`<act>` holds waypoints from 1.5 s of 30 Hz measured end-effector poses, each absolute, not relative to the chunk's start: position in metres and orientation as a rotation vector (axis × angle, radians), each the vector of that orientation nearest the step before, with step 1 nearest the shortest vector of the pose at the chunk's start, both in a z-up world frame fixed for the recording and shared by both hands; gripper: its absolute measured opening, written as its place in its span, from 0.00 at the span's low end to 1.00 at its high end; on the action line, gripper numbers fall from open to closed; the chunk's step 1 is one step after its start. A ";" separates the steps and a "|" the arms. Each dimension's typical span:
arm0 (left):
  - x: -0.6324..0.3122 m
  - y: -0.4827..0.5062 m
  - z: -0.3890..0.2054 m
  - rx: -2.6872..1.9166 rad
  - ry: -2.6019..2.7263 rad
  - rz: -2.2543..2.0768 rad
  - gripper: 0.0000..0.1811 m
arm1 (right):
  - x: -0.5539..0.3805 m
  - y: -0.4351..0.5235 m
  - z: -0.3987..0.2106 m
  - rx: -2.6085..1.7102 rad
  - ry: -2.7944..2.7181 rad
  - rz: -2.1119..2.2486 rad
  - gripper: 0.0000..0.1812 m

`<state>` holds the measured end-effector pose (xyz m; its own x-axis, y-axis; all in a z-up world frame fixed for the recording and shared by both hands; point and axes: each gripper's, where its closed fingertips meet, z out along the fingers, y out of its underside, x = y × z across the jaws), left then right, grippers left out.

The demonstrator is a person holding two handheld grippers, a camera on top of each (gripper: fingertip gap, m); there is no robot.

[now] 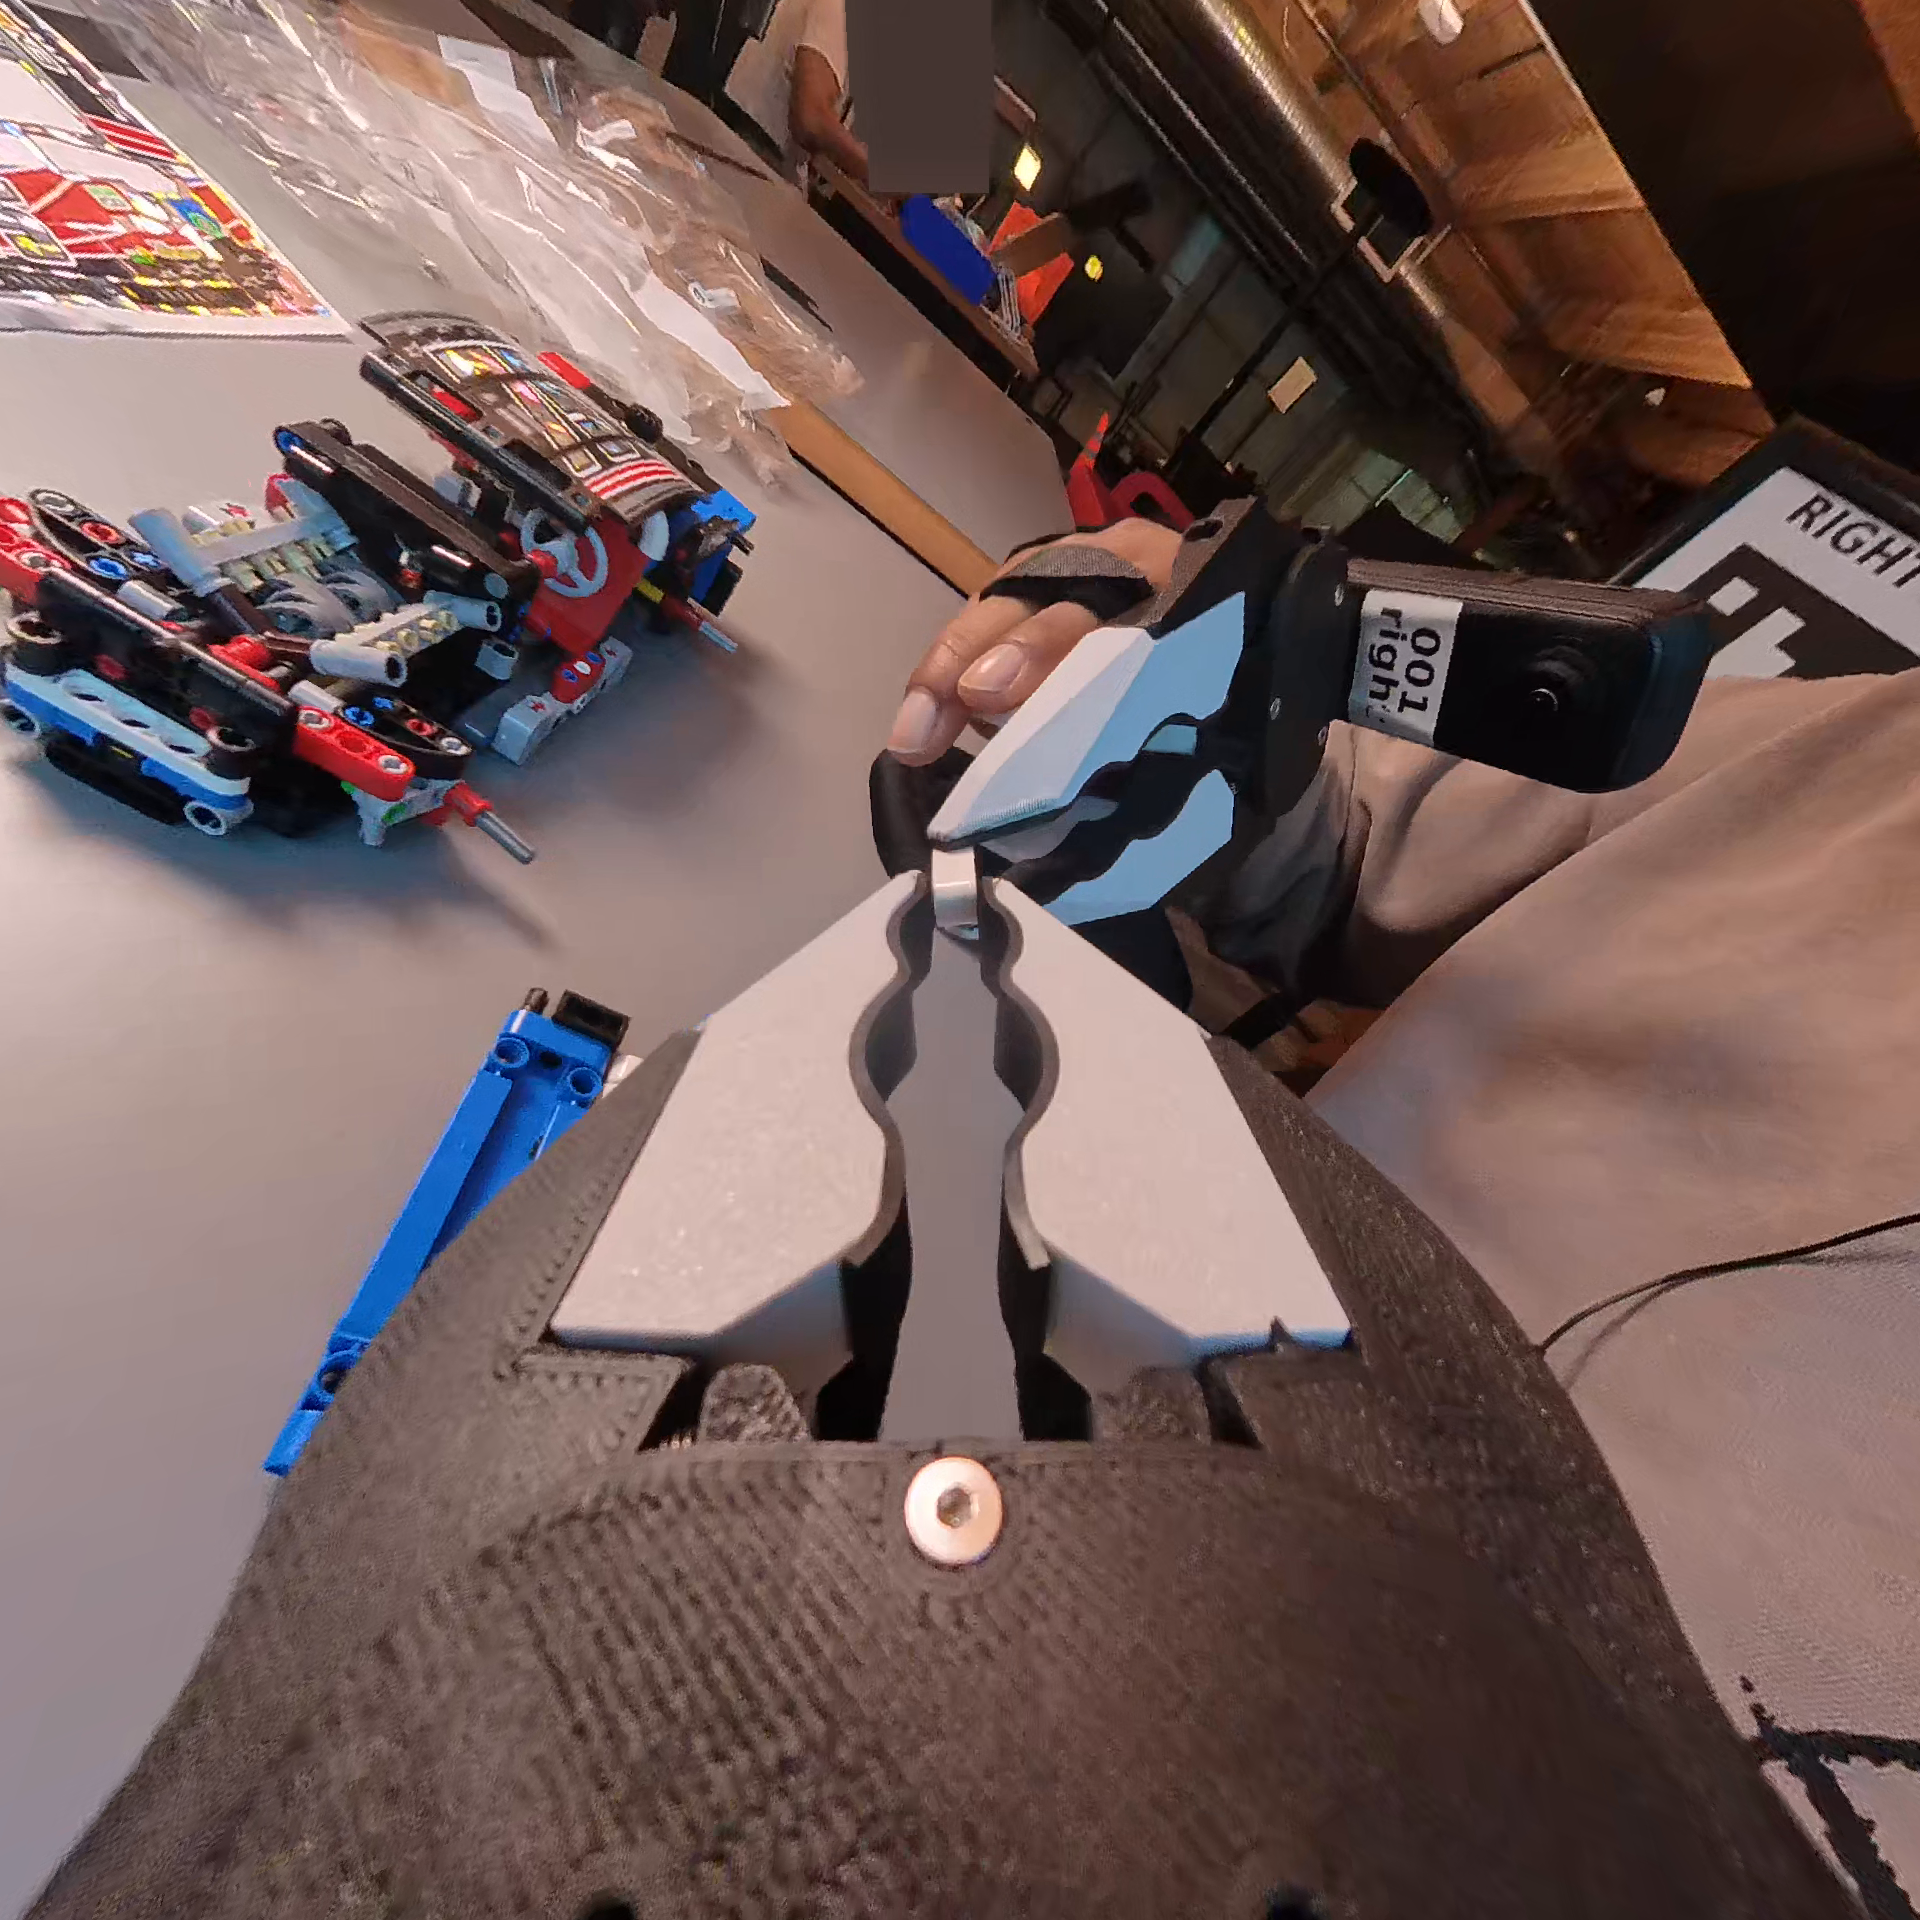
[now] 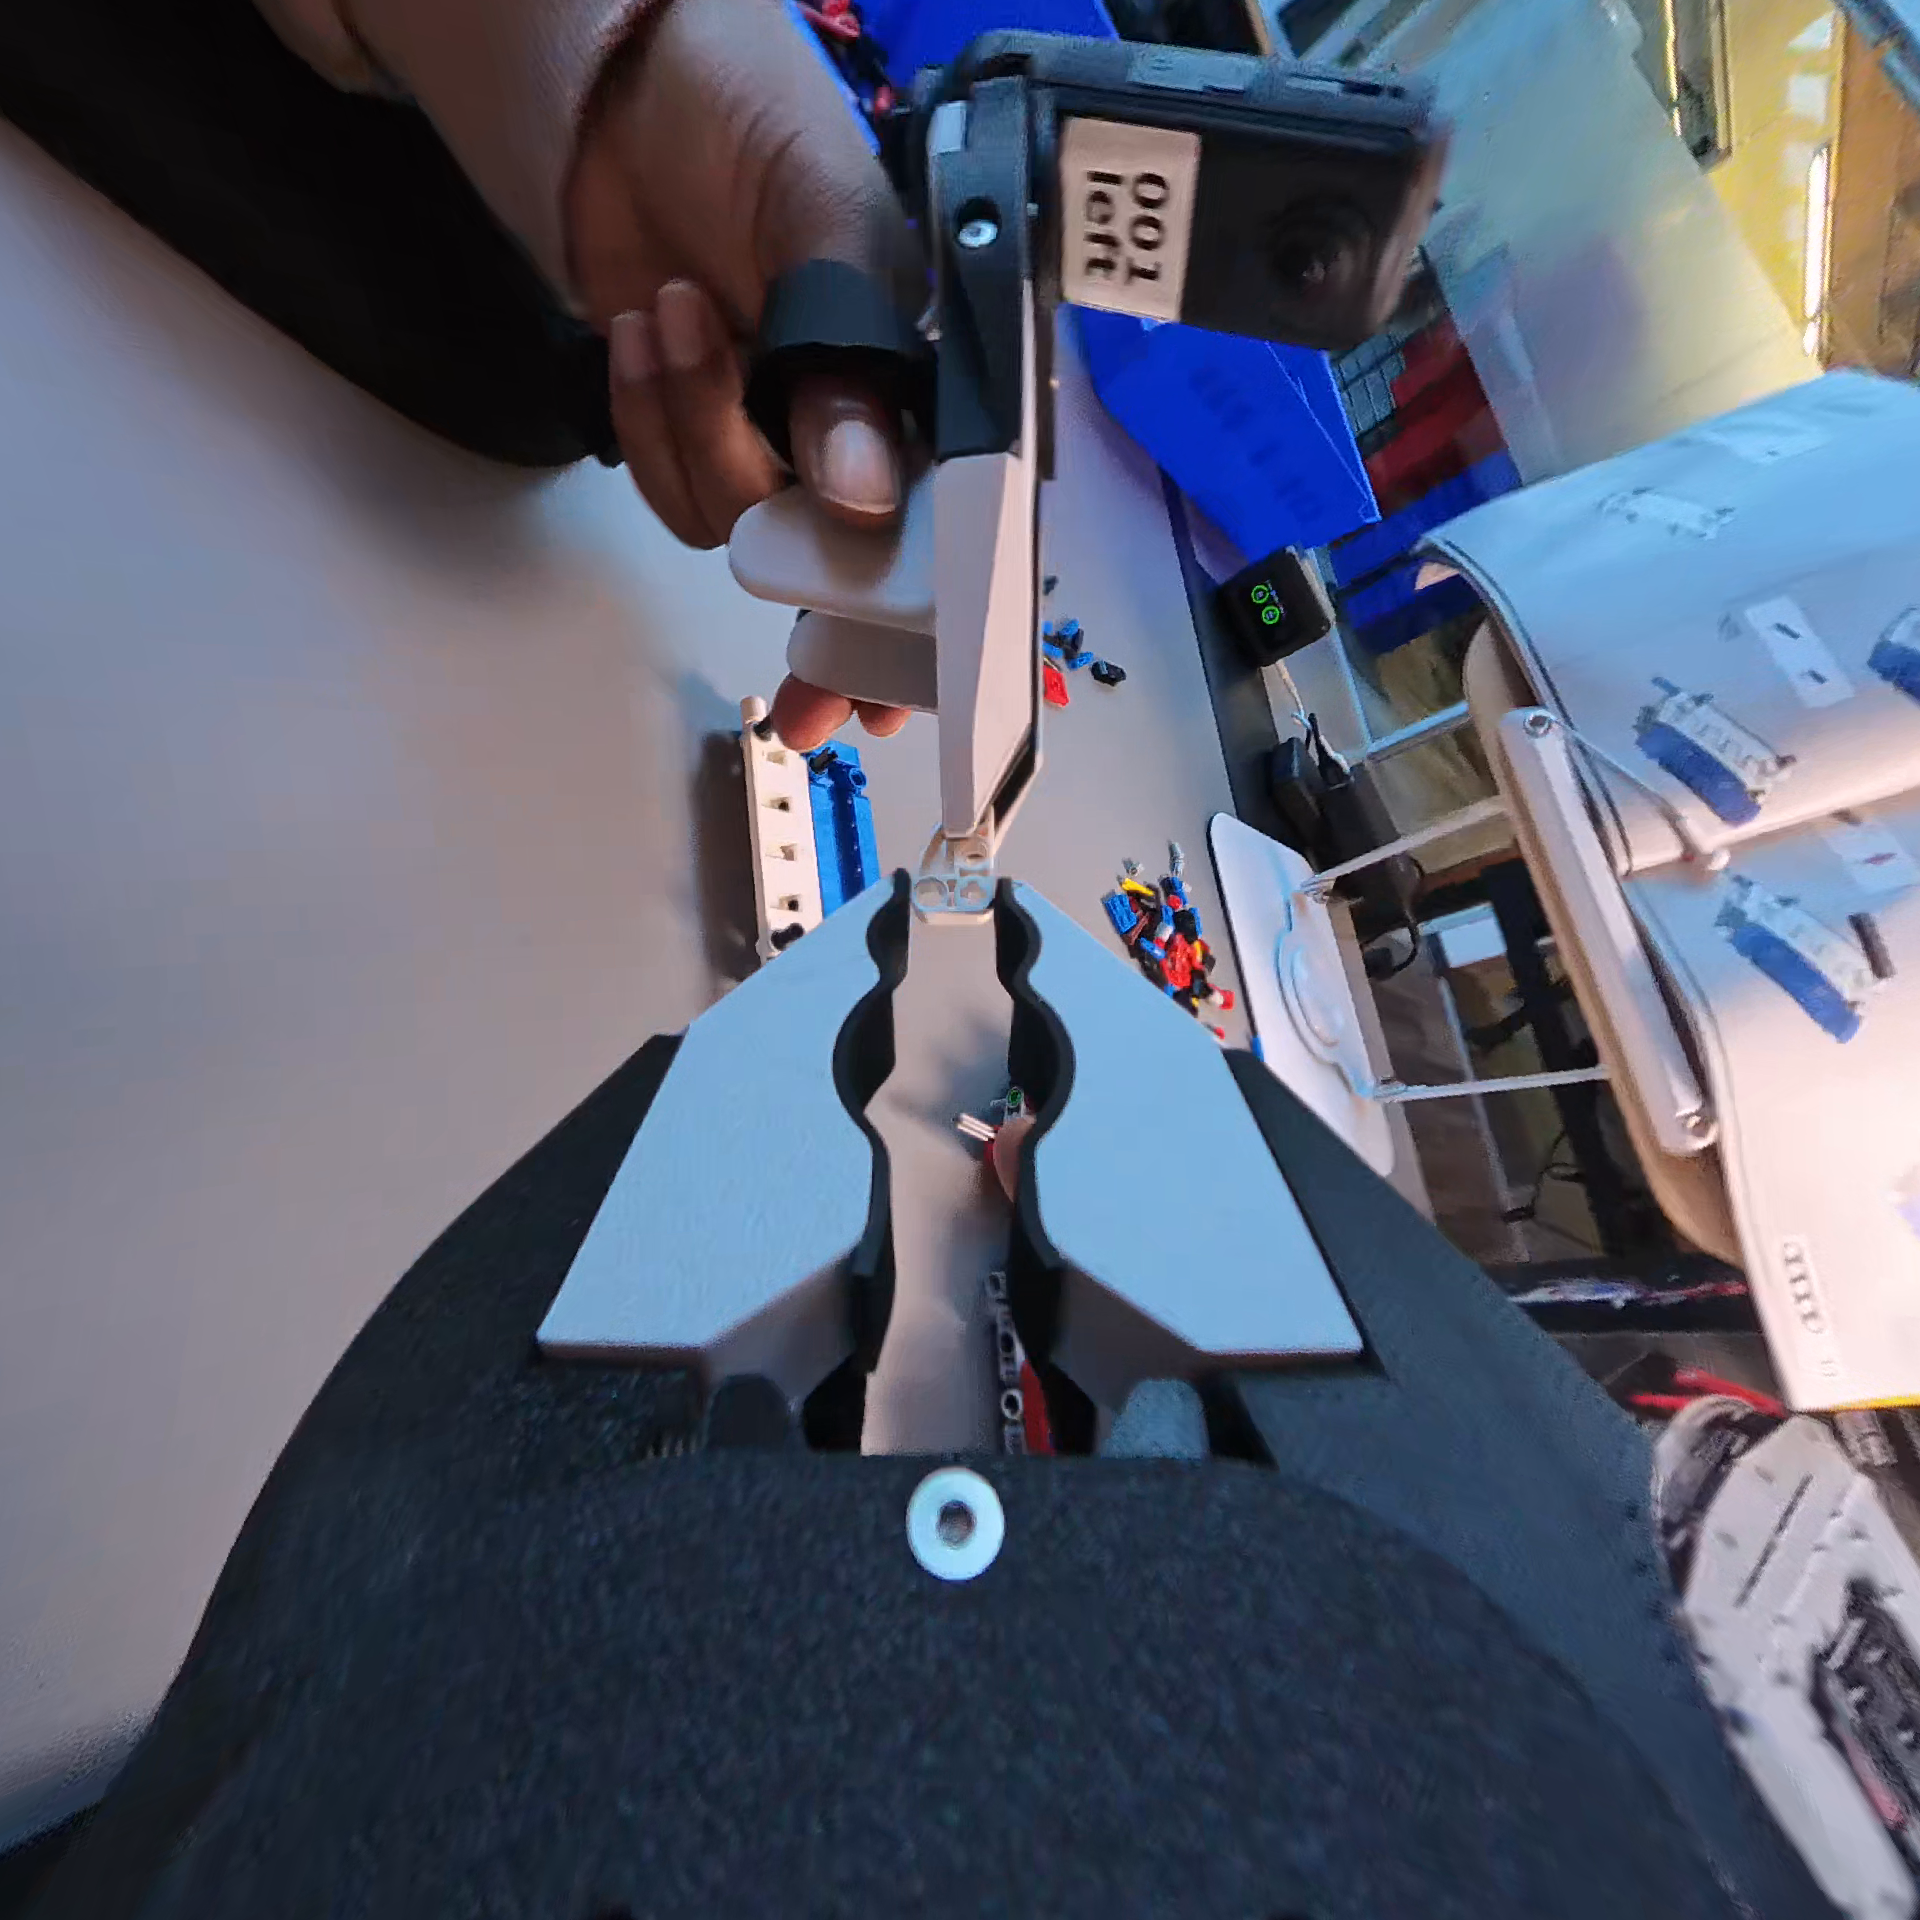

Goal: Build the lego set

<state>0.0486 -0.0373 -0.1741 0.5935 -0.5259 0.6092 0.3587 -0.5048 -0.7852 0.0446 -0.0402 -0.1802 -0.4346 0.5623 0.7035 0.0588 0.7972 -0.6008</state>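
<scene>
— Grey matte worktop (image 1: 260,1039), half-built ribbed lego truck (image 1: 343,634) at rear. And the hand-held grippers?

— Left hand-held gripper (image 1: 954,902) and right hand-held gripper (image 2: 951,894) both pinch one small pale-grey holed connector (image 2: 954,878).

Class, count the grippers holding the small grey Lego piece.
2: the left gripper and the right gripper pinch the grey piece from opposite ends.
</scene>
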 end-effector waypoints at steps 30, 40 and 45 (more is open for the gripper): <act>0.015 -0.009 -0.200 -1.919 -0.161 -0.774 0.03 | 0.002 -0.013 -0.209 -0.614 -1.938 0.405 0.07; 0.017 -0.007 -0.203 -1.923 -0.160 -0.771 0.03 | 0.004 -0.013 -0.211 -0.606 -1.943 0.466 0.07; 0.020 -0.015 -0.192 -1.884 -0.059 -0.861 0.15 | 0.008 -0.011 -0.208 -0.684 -1.940 0.623 0.07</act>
